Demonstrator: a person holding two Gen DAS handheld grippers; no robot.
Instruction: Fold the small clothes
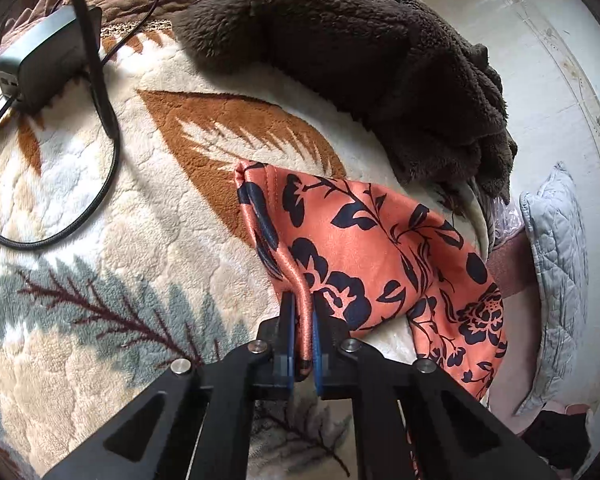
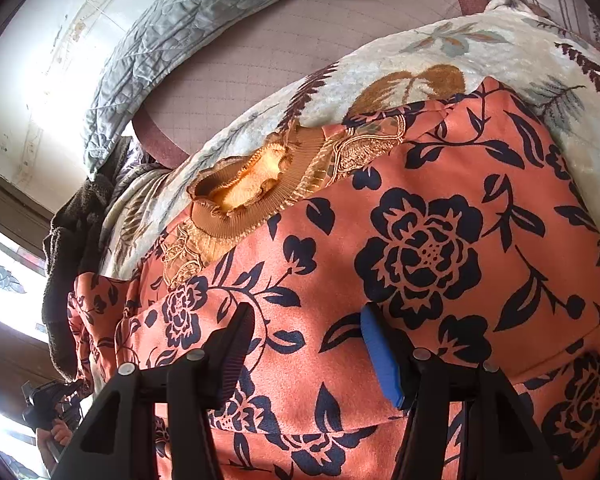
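Note:
An orange garment with a dark navy flower print lies on a cream leaf-patterned blanket. My left gripper is shut on a folded hem edge of the garment and holds it lifted, the cloth stretching to the right. In the right wrist view the garment fills the frame, with its tan ribbed collar at the far side. My right gripper is open, hovering just above the flat cloth, with nothing between its fingers.
A dark brown fleece blanket lies heaped behind the garment. A grey power adapter with a black cable sits at the far left. A grey quilted cushion lies on the pink mattress by the wall.

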